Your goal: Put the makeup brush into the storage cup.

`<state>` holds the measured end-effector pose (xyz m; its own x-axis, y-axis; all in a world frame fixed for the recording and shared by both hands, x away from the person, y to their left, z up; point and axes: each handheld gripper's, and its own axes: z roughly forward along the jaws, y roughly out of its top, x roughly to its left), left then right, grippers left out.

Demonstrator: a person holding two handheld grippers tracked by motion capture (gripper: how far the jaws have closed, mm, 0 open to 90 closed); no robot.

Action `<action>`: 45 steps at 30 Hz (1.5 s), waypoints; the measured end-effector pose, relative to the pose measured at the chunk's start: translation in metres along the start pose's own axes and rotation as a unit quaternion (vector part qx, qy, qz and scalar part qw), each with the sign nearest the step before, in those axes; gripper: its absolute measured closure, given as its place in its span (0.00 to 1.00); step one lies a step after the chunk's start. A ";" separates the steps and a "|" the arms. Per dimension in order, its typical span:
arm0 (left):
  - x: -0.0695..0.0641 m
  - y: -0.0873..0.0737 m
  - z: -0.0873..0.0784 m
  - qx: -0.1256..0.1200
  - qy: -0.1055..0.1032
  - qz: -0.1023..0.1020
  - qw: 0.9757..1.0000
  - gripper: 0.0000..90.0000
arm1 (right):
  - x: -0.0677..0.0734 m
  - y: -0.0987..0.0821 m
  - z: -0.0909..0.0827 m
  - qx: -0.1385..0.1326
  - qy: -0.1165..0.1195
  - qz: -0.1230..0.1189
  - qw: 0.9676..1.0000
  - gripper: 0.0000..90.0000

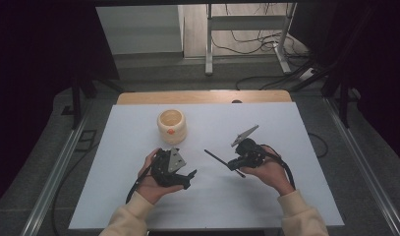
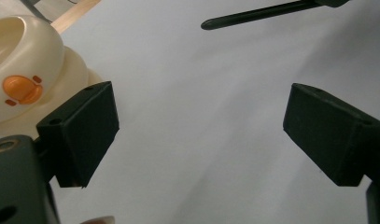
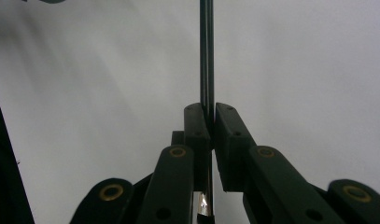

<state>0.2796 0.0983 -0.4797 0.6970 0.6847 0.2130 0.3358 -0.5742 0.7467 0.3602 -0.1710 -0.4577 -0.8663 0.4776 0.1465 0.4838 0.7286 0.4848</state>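
A cream pot with an orange duck bill stands upright on the white sheet, and it appears again at the left edge of the left gripper view. My left gripper lies just in front of the pot, held in a hand. Its jaws stand wide apart with bare sheet between them. To the right, my right gripper is shut on a thin black rod. The rod runs straight out from between the pressed pads over the sheet. Its tip points toward the left gripper.
The white sheet covers a wooden table whose far edge shows behind it. Beyond the table are a metal stand and loose cables on the floor. Dark curtains hang at both sides.
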 end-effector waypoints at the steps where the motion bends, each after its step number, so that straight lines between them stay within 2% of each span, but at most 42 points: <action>1: 0.000 0.000 0.000 0.001 -0.001 0.001 1.000 0.12 | 0.000 0.000 0.000 0.000 0.000 0.000 1.000 0.93; 16: -0.002 -0.001 0.007 0.008 -0.013 0.018 1.000 0.13 | 0.005 0.004 0.004 0.004 0.006 -0.008 1.000 0.93; 21: -0.004 -0.001 0.008 -0.001 -0.013 0.026 1.000 0.13 | 0.008 0.005 0.005 0.006 0.007 -0.011 1.000 0.93; 25: -0.005 -0.001 0.008 -0.002 -0.019 0.025 1.000 0.13 | 0.009 0.006 0.006 0.006 0.009 -0.013 1.000 0.93; 27: -0.005 -0.001 0.008 -0.006 -0.021 0.038 0.999 0.14 | 0.010 0.006 0.006 0.006 0.008 -0.015 1.000 0.93; 31: -0.006 0.000 0.009 -0.013 -0.020 0.040 0.999 0.15 | 0.011 0.008 0.007 0.006 0.009 -0.017 1.000 0.93; 45: -0.008 0.001 0.019 -0.001 -0.018 0.049 0.999 0.15 | 0.013 0.009 0.013 0.018 0.018 -0.020 0.999 0.93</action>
<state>0.2863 0.0837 -0.4926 0.7488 0.6086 0.2625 0.2638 -0.6370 0.7243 0.3544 -0.1519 -0.4627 -0.8889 0.4299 0.1583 0.4517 0.7646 0.4598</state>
